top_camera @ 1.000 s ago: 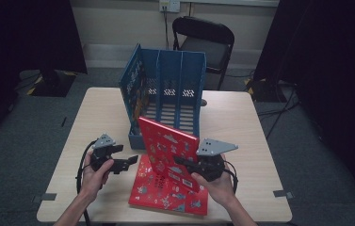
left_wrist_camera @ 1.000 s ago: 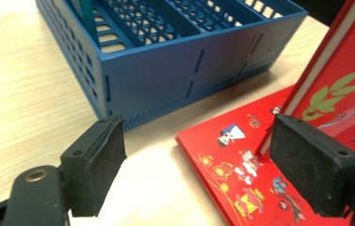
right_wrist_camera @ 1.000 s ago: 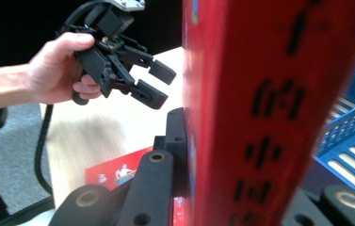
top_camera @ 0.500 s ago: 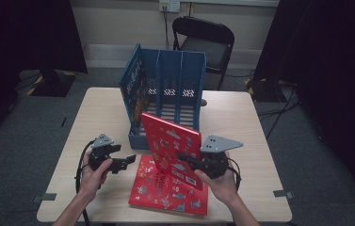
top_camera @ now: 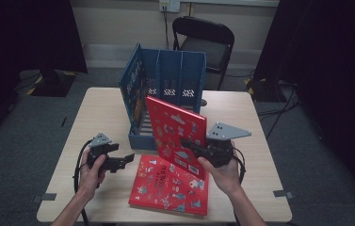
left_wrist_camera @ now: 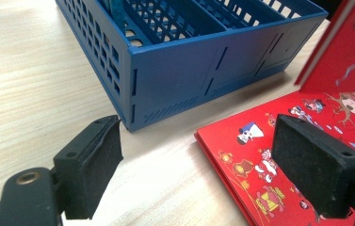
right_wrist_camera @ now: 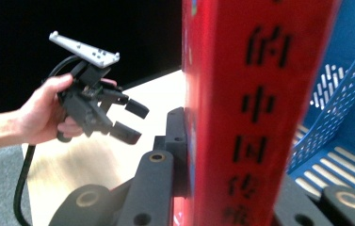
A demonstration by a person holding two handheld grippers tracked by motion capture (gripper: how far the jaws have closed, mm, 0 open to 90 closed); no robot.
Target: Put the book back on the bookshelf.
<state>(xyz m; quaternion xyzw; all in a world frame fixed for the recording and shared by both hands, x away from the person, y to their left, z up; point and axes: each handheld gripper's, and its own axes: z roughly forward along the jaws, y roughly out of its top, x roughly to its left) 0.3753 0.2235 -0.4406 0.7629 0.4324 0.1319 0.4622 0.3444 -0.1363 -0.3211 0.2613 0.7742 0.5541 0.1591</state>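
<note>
A: Over table, high view: right gripper (top_camera: 190, 145) clamped on upright red book (top_camera: 175, 132), just before blue file rack (top_camera: 165, 89); second red book (top_camera: 170, 188) flat below.

B: Left gripper view: jaws open, empty, near rack corner (left_wrist_camera: 133, 94).

A: Right gripper view: spine (right_wrist_camera: 255, 108) pinched. Keep vertical, align with slot, lower slowly.

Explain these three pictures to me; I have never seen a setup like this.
A person holds a hand-held two-jaw gripper in each hand at a wooden table. The high view looks down from above; the other two views come from cameras riding on each gripper. The right gripper is shut on a red book, held upright off the table. The left gripper is open and holds nothing. A second red book lies flat on the table. Behind it stands a blue file rack with several slots.
</note>
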